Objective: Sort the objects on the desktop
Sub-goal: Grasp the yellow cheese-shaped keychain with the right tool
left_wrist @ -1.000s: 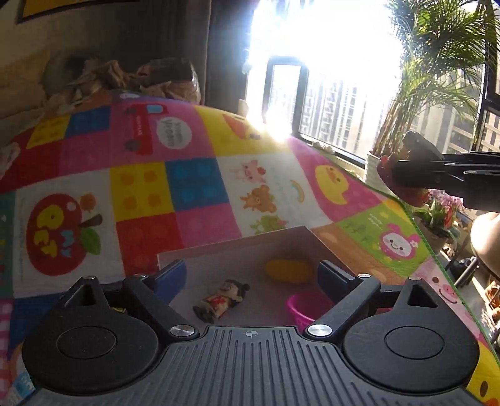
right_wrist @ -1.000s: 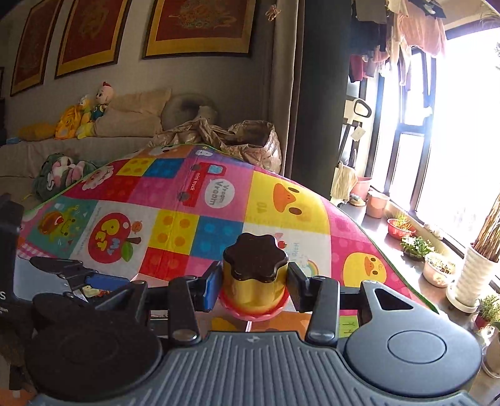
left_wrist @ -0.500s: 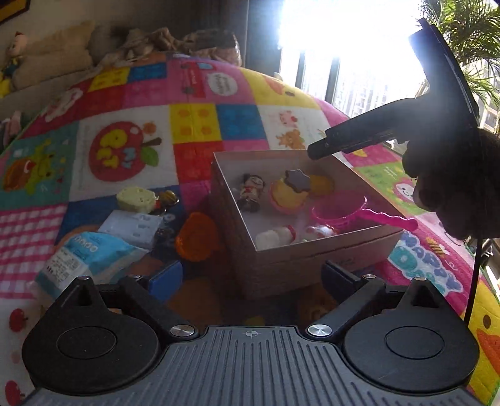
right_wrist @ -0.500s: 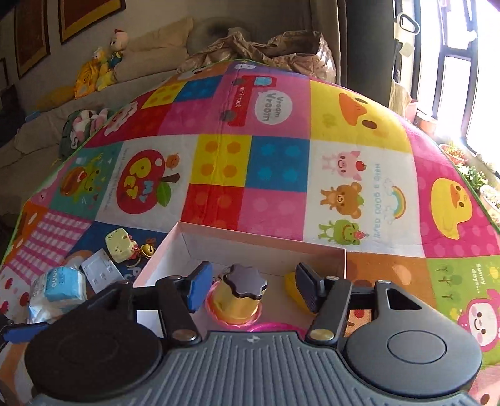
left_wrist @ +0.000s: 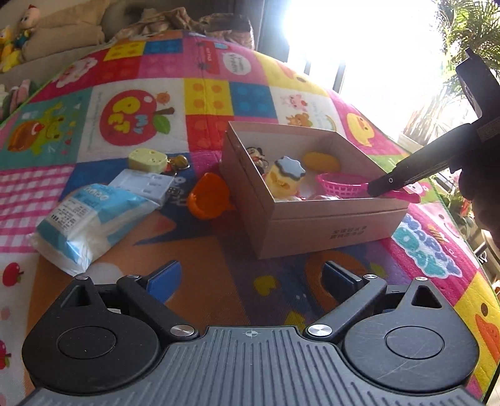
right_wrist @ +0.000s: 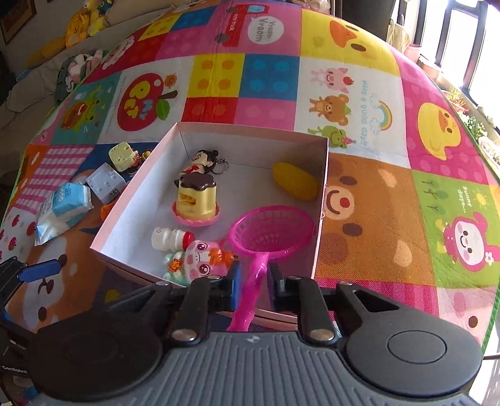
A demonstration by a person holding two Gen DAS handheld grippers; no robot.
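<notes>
A cardboard box point(right_wrist: 322, 200) point(left_wrist: 312, 225) sits on the colourful play mat. In it are a yellow pudding toy with a brown lid point(right_wrist: 195, 195) point(left_wrist: 286, 178), a doll keychain point(right_wrist: 200, 162), a yellow corn piece point(right_wrist: 295, 181), a small white bottle point(right_wrist: 170, 239), a pink pig toy point(right_wrist: 200, 260) and a pink toy net point(right_wrist: 272, 232). My right gripper point(right_wrist: 253, 281) has narrow jaws on either side of the net's handle point(right_wrist: 254, 284) at the box's near wall. My left gripper point(left_wrist: 251, 278) is open and empty above the mat in front of the box.
Left of the box on the mat lie an orange cup point(left_wrist: 207, 195), a white adapter point(left_wrist: 142, 185), a tissue pack point(left_wrist: 90, 218) and a pale yellow cheese toy point(left_wrist: 147, 159). A sofa with plush toys point(right_wrist: 84, 22) is behind. Plants stand by the window point(left_wrist: 462, 37).
The pudding toy has left my right gripper and now stands in the box. My right gripper drew back and closed around the net handle. My left gripper pulled back from the box.
</notes>
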